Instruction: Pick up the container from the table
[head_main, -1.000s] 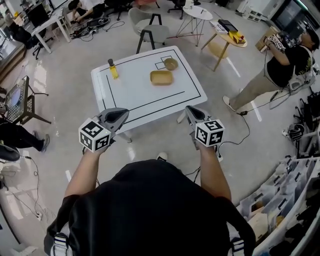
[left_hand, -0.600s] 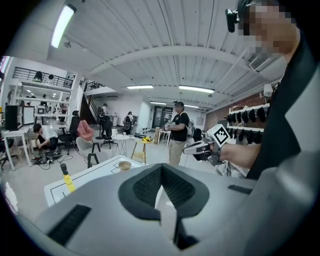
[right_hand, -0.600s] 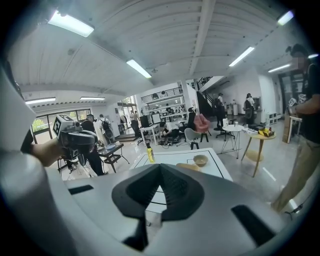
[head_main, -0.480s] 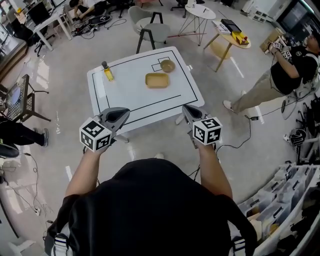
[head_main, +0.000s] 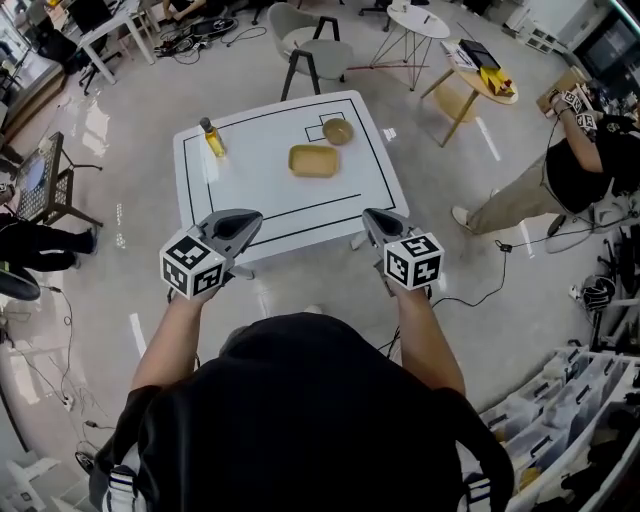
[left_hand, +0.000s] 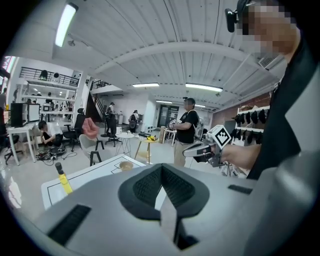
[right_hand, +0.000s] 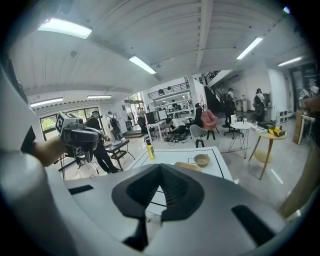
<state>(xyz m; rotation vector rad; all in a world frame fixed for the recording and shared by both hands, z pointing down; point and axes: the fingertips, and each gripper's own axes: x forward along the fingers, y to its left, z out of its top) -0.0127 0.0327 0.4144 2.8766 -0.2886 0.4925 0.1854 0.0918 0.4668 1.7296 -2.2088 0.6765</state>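
Container (head_main: 313, 160): a shallow, tan, rectangular tray, open side up, lying on the white bench (head_main: 250, 195) past its middle, inside a black outline. Its long axis runs left to right, roughly parallel to the bench's near edge. A round bowl (head_main: 338, 131) sits just beyond its right end. A yellow bottle (head_main: 212, 139) stands upright well to its left. The left gripper (head_main: 248, 218) and right gripper (head_main: 372, 219) are held at the bench's near side, well apart from the container, both with jaws together and empty.

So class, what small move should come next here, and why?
Probably step closer to the table: the left gripper and right gripper hang near its front edge, jaws shut and empty, and the tan container lies well beyond them, mid-table.
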